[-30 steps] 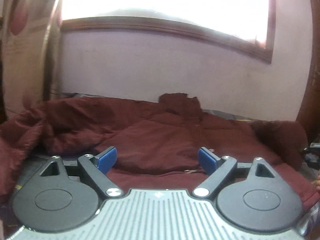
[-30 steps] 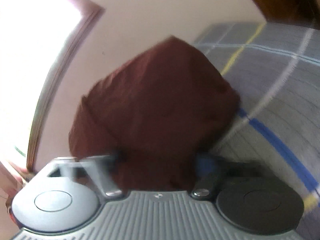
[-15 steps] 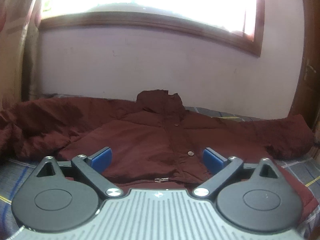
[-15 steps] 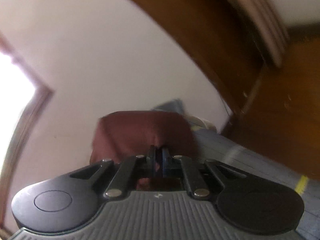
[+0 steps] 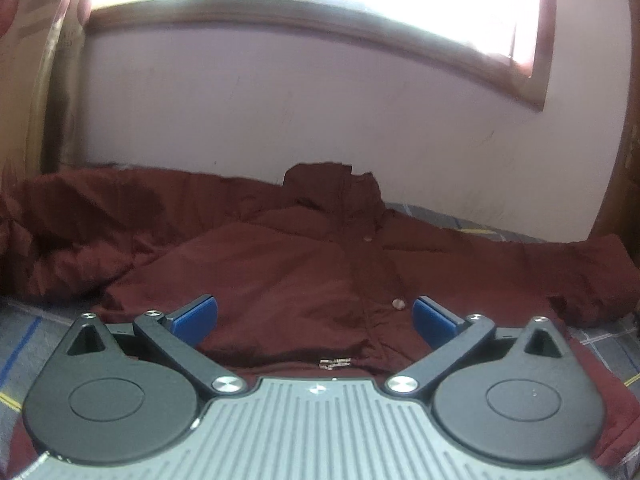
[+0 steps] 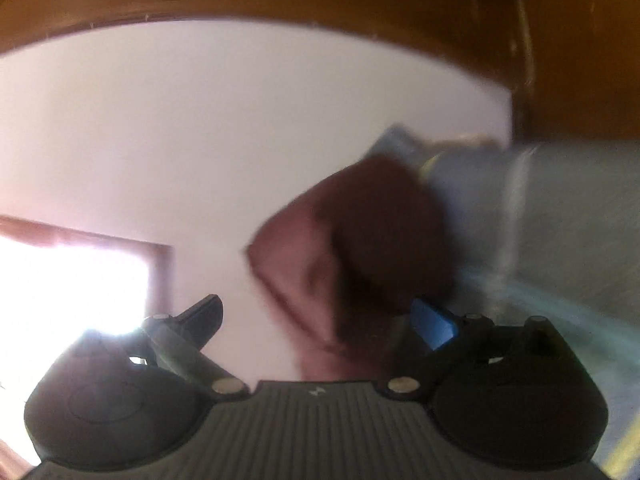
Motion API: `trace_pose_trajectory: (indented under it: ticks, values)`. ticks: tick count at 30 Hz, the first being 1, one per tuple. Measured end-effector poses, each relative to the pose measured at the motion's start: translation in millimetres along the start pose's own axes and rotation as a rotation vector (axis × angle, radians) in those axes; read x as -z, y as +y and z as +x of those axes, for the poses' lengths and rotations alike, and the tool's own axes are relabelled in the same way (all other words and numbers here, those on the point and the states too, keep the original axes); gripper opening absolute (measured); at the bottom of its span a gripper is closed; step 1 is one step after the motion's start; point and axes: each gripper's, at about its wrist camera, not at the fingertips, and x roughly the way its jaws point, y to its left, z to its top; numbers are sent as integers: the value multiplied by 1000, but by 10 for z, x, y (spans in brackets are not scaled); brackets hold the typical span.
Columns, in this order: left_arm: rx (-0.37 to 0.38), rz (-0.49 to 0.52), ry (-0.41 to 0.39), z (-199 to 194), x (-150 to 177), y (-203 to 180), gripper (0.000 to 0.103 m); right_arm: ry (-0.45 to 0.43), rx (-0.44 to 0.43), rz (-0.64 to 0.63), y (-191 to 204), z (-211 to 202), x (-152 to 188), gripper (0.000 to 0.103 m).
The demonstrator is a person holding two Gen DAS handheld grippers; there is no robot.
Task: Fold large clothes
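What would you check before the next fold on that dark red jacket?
1. Jacket lies spread front-up on the bed: ok.
2. Left tool open and empty, over the hem: ok.
3. Right tool open: ok; the picture is blurred, so whether the sleeve end in front of it touches it: cannot tell.
4. Sleeve on the right lies straight out: ok.
5. Sleeve on the left is flat: not ok, it is bunched.
6. Buttons closed: cannot tell.
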Motion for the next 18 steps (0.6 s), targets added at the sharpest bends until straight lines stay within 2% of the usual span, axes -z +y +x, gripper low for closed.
trace_pose_trajectory:
  ticks: [2, 3, 4, 5, 6, 8, 10, 11, 13, 15, 18]
  values:
    - [-7, 5, 13, 41, 18, -17, 103, 32, -45, 111, -68, 197, 6, 102]
    - [-7, 9, 20, 57, 20, -27, 103, 17, -41, 140, -80, 273, 5, 101]
    - [-4, 11, 22, 63, 17, -33, 103, -24, -34, 115, -28, 296, -13, 100]
    - [-2, 13, 21, 60, 14, -36, 103, -79, -26, 28, 105, 282, -45, 93]
    - [0, 16, 17, 55, 11, -35, 103, -133, -5, -85, 266, 224, -66, 90]
    - [-1, 24, 7, 44, 19, -29, 103, -214, 47, -395, 707, 117, -42, 89]
    - [-3, 24, 6, 52, 41, -10, 103, -231, 117, -629, 994, 26, 54, 89]
    - [-5, 18, 11, 67, 56, 4, 103, -223, 143, -680, 1033, -24, 87, 89]
    - [-2, -7, 29, 110, 90, 43, 103, -192, 204, -693, 962, -165, 109, 90]
    - [2, -38, 50, 151, 115, 75, 103, -147, 241, -617, 715, -307, 73, 90]
    - [-7, -35, 64, 185, 121, 58, 103, -119, 239, -480, 332, -527, 67, 90]
